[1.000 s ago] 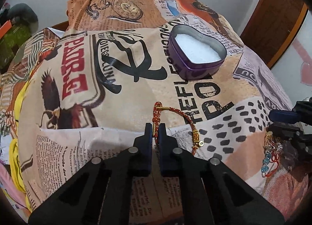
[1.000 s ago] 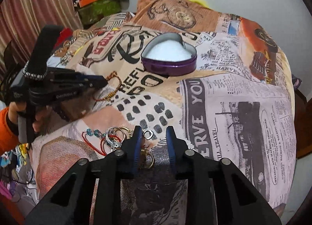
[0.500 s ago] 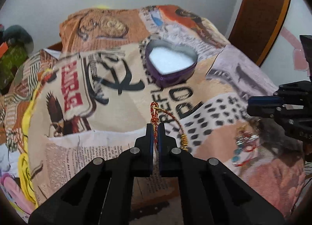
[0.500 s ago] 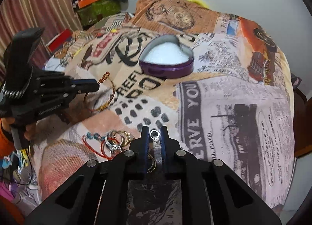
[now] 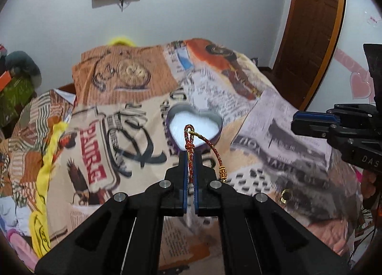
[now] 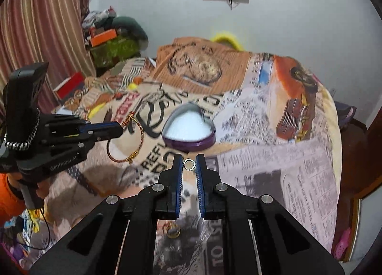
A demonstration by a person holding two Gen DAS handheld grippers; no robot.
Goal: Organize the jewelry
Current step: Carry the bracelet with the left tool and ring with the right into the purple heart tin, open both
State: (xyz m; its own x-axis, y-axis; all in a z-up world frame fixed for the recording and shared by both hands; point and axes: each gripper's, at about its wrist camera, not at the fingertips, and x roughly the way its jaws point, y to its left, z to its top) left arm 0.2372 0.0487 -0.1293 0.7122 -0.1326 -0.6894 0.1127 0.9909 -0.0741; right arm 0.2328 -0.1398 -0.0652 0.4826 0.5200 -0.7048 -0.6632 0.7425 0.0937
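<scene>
Left hand-held gripper point(image 5: 189, 155) clamped fully on a red-and-gold cord bracelet point(image 5: 210, 146), loop dangling free off the tips, clear of the cloth. Right hand-held gripper point(image 6: 189, 164) nearly closed, pinching a small silver ring point(image 6: 189, 164) at the very tips; little metal under the pads, so likely to slip if jolted. Below and near: one gold ring point(image 6: 172, 231) lying loose on the patterned bedspread point(image 6: 274, 146), not yet gathered. Farther on, mid-bed: purple heart-shaped tin point(image 6: 189, 129), lid off, white lining showing, empty as far as visible.

Best carried level and slow to a point over the tin, then lowered inside the rim before letting go. Bracelet wants lowering until the hanging loop pools on the lining. One hand at a time over the tin, since both approach from the same side. Bedspread between grippers and tin bare and open; soft surface, so pressing on the tin wall could tip it.
</scene>
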